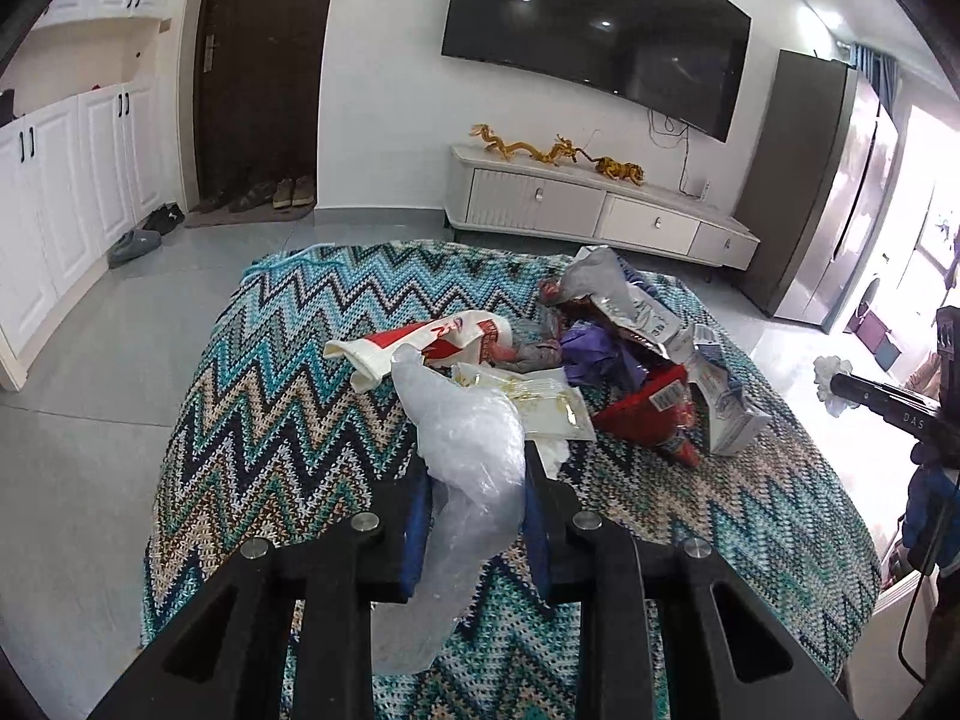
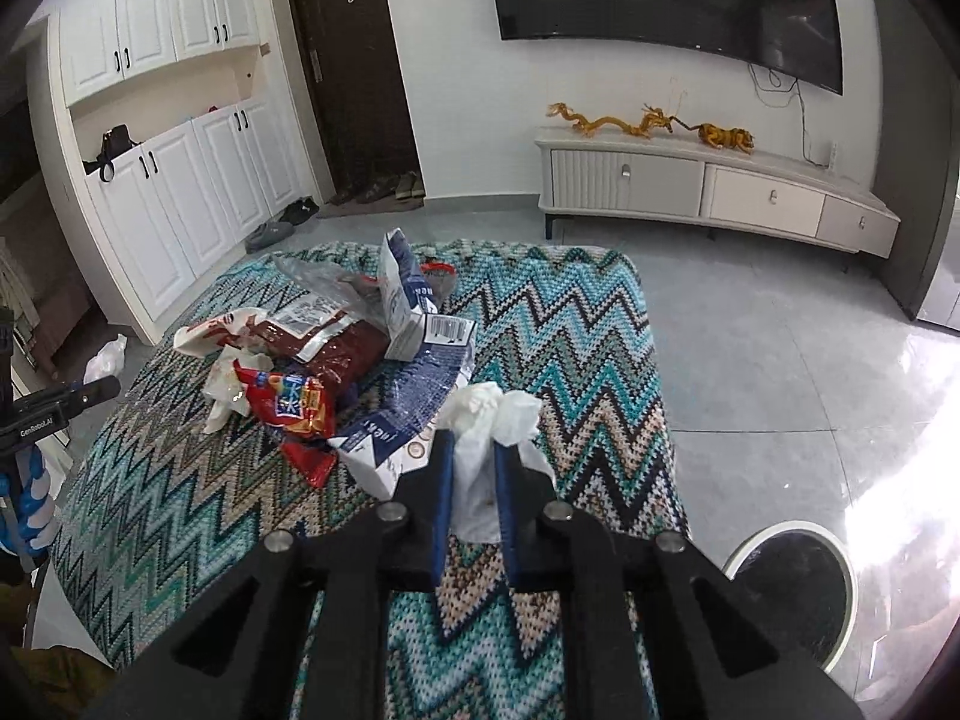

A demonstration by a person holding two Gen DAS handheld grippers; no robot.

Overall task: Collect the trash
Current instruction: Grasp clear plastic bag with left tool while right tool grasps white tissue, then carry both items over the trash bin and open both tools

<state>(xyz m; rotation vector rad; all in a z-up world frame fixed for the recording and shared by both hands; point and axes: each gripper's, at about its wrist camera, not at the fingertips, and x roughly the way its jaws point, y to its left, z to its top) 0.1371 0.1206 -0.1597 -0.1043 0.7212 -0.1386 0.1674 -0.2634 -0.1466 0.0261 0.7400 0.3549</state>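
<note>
My left gripper (image 1: 477, 462) is shut on a crumpled clear plastic bag (image 1: 468, 444), which hangs above the zigzag-knit cloth (image 1: 270, 420) on the table. My right gripper (image 2: 473, 450) is shut on a wad of white tissue (image 2: 489, 414), also lifted off the cloth. A heap of trash lies on the cloth: a red-and-white bag (image 1: 420, 342), a red snack packet (image 2: 288, 405), a dark red pouch (image 2: 342, 351), a blue-and-white carton (image 2: 402, 294) and a flattened blue wrapper (image 2: 414, 402). The right gripper's body (image 1: 888, 408) shows at the left wrist view's right edge.
A round black bin with a white rim (image 2: 792, 588) stands on the tiled floor at the table's right. A white TV cabinet (image 2: 720, 180) and a wall TV (image 1: 594, 30) face me. White cupboards (image 2: 168, 192), a dark door (image 2: 354, 66) and shoes sit to the left.
</note>
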